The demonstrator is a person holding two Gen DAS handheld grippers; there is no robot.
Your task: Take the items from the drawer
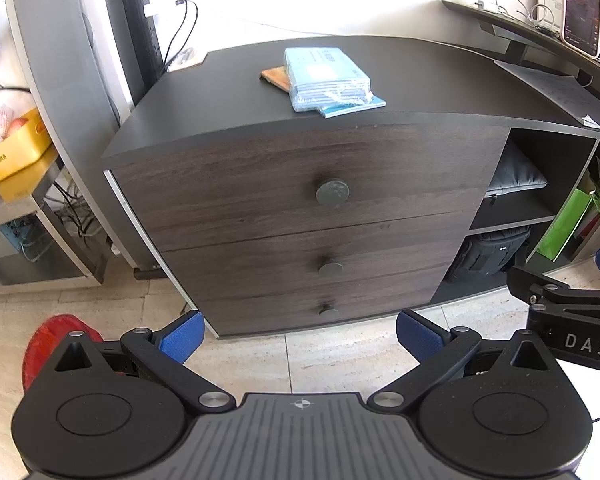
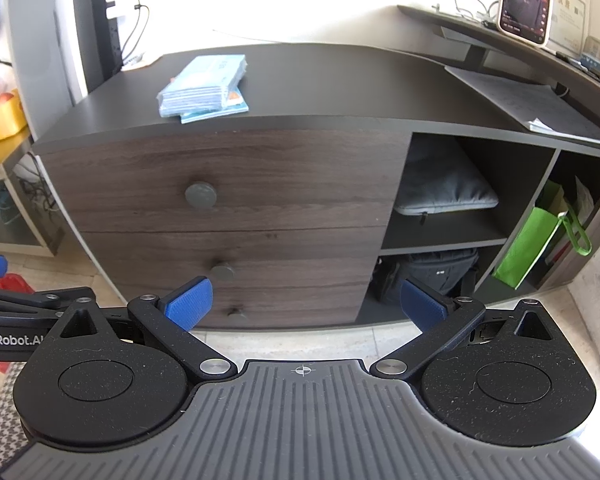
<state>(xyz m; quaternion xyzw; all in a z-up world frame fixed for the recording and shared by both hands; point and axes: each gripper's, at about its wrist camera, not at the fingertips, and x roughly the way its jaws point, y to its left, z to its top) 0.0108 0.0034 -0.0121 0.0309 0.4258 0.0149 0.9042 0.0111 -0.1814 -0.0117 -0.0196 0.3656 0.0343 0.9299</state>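
Readable writing first: "DAS" in pale letters on the black body of the right tongs (image 1: 572, 320), seen at the right edge of the left wrist view; "enRobot.A" on the body of the left tongs (image 2: 20, 320), seen at the left edge of the right wrist view. Print on the blue packets (image 1: 326, 80) too small to read. Same for the framed paper and the phone screen (image 2: 525, 2) up on the far right shelf.

Left tongs (image 1: 300, 336): blue pads (image 1: 182, 336) wide apart, gripping nothing, held low over the pale tiled floor (image 1: 320, 356), aimed straight at the chest of drawers (image 1: 300, 200). Right tongs (image 2: 306, 306): pads (image 2: 422, 304) likewise spread, empty, level with the left pair and just beside it, pointing at the chest's right edge.

Three drawers, all shut, dead ahead of both tongs. Top drawer (image 1: 260, 184) with a round grey knob (image 1: 332, 192), above the left tongs' gap; middle knob (image 1: 330, 268) and bottom knob (image 1: 329, 311) stacked below it, the bottom one nearest the pads. Nothing touching any knob.

On the chest's top, beyond the tongs: the stack of blue packets, lying partly over a brown card (image 1: 277, 76).

Right of the right tongs: open shelves with a grey padded sleeve (image 2: 444, 196), a black bag (image 2: 428, 276) beneath it, and a green paper bag (image 2: 524, 248) further right. Left of the left tongs: a yellow box (image 1: 14, 152) and something red (image 1: 44, 344) on the floor.
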